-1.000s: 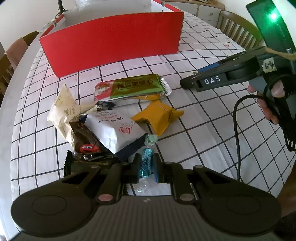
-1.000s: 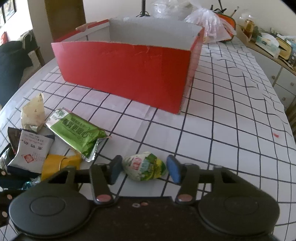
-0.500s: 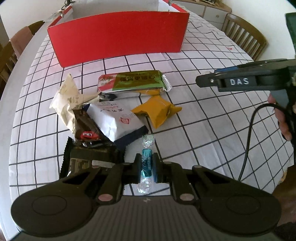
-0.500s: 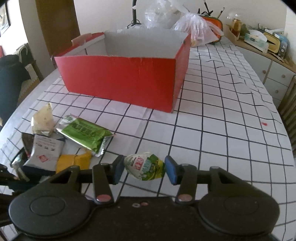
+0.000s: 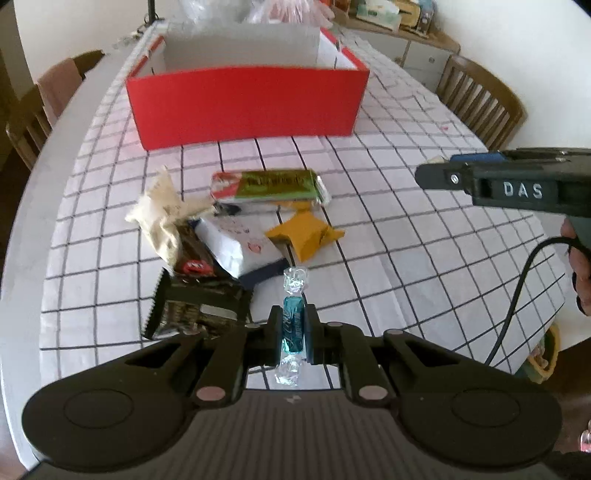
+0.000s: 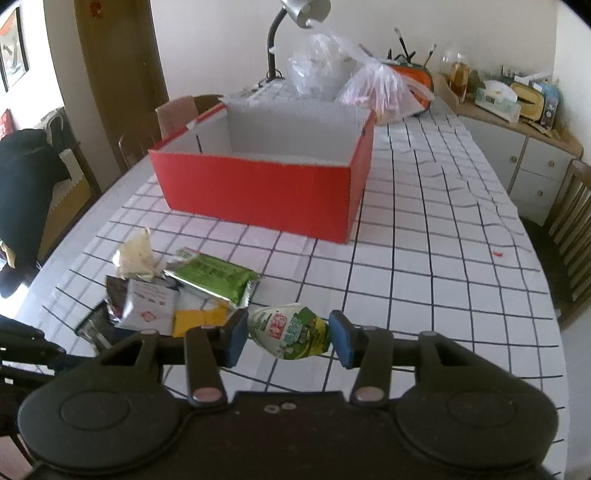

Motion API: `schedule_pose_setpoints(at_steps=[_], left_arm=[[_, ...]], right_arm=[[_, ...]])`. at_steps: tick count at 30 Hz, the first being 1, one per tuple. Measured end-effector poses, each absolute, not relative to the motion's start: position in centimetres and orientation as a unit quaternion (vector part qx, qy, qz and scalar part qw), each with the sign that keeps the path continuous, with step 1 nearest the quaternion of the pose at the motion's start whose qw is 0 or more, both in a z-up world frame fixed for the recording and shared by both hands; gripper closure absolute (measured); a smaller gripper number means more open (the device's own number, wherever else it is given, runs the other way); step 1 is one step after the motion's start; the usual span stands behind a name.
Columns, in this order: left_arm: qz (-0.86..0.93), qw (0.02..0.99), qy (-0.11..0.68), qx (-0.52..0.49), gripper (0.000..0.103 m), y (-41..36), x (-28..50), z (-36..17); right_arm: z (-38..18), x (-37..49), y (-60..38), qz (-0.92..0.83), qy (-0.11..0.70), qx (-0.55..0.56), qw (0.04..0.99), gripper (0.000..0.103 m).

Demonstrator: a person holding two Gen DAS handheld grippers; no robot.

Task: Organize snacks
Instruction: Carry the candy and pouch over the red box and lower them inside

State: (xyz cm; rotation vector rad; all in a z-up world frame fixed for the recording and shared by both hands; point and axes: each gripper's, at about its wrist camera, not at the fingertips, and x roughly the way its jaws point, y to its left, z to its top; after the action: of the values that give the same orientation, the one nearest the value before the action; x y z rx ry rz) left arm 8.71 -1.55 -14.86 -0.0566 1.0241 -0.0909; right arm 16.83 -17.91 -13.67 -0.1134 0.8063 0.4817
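Observation:
My left gripper (image 5: 293,334) is shut on a blue wrapped candy (image 5: 291,325) and holds it above the table. My right gripper (image 6: 288,336) is shut on a green-and-white snack pouch (image 6: 290,332), also lifted. It shows at the right of the left wrist view (image 5: 517,184). An open red box (image 5: 247,99) with a white inside stands farther back; it also shows in the right wrist view (image 6: 266,184). A pile of snacks lies before it: a green packet (image 5: 269,184), a yellow packet (image 5: 306,236), a white packet (image 5: 240,247), a cream wrapper (image 5: 162,210) and dark packets (image 5: 195,310).
The table has a checked cloth (image 6: 424,258). Plastic bags (image 6: 354,77) and a lamp (image 6: 299,14) stand behind the box. Wooden chairs (image 5: 480,107) stand around the table. A sideboard with clutter (image 6: 517,122) is at the far right.
Both grippers have risen with their snacks. The views now look down into the red box, which appears farther away.

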Motion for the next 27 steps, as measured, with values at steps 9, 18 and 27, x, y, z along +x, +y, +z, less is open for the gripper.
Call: schedule_pose_setpoints(at_steps=[9, 18, 27], left_arm=[[-0.024, 0.893, 0.449, -0.032, 0.092, -0.2, 9.8, -10.2], [0.005, 0.917, 0.397, -0.019, 0.092, 1.2, 13.8, -5.3], [0.04, 0.929, 0.367, -0.01, 0.092, 3.1, 20.2, -1.8]], right_arm=[[-9.5, 16.4, -16.8, 0.244, 0.354, -0.075, 0.9, 0.057], [-5.9, 19.3, -15.9, 0.251, 0.314, -0.095, 0.911, 0.057], [-3.9, 24.7, -14.6, 0.255, 0.284, -0.112, 0.917, 0.057]])
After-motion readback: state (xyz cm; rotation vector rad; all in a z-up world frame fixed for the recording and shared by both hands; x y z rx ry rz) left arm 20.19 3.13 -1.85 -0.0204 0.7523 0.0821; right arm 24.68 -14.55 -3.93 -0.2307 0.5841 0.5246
